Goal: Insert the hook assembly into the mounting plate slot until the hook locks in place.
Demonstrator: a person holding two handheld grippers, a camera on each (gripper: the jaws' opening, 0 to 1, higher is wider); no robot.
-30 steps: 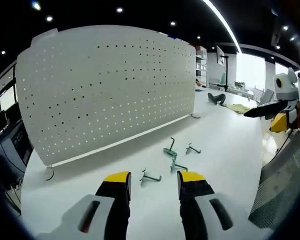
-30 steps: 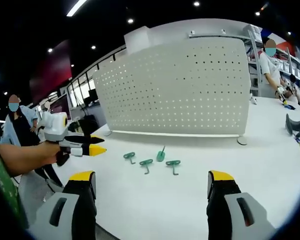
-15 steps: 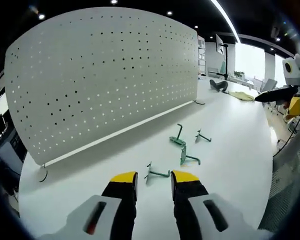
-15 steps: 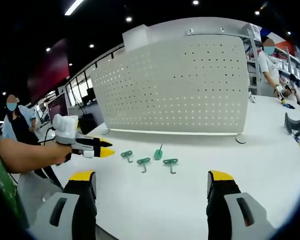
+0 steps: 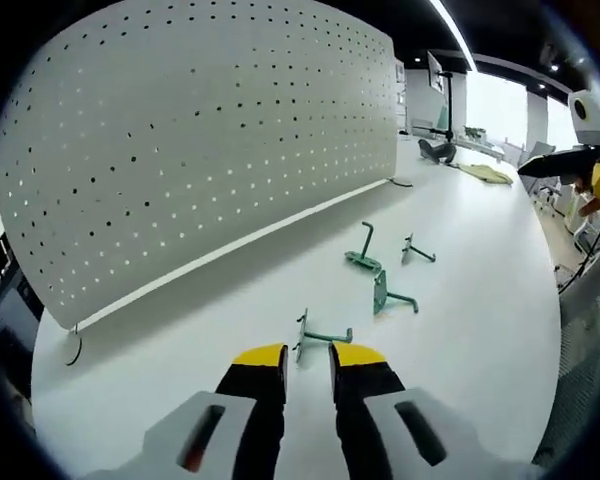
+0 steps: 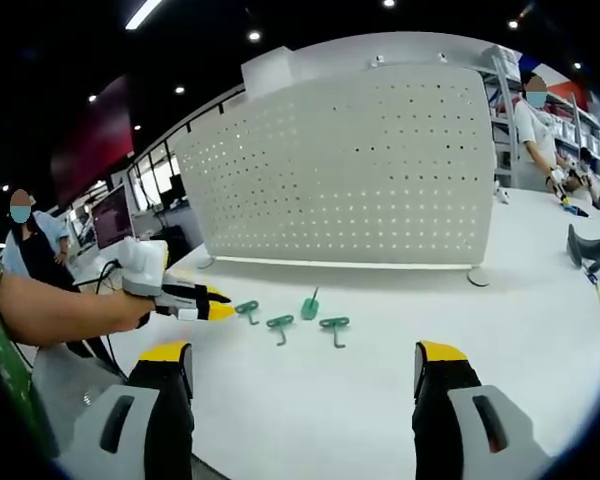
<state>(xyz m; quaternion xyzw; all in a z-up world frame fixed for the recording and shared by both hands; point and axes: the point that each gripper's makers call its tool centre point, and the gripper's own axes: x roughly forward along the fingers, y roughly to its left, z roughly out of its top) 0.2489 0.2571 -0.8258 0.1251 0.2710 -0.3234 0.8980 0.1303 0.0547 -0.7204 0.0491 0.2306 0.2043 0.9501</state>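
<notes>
Left gripper view: the left tongs (image 5: 307,358) hang low over the white counter (image 5: 480,250), jaws nearly together with a narrow gap, just before the nearest green hook (image 5: 320,336); three more hooks (image 5: 365,262) lie beyond, the perforated mounting plate (image 5: 200,140) upright behind. Right gripper view: the right tongs (image 6: 305,368) stand wide apart, empty; the left tongs' tips sit just beside the hooks' row.

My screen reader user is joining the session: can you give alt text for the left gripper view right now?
The left gripper, jaws nearly shut, reaches toward the nearest green hook lying on the white table. Three more green hooks lie beyond it, before an upright white pegboard. The right gripper hovers at the far right.
</notes>
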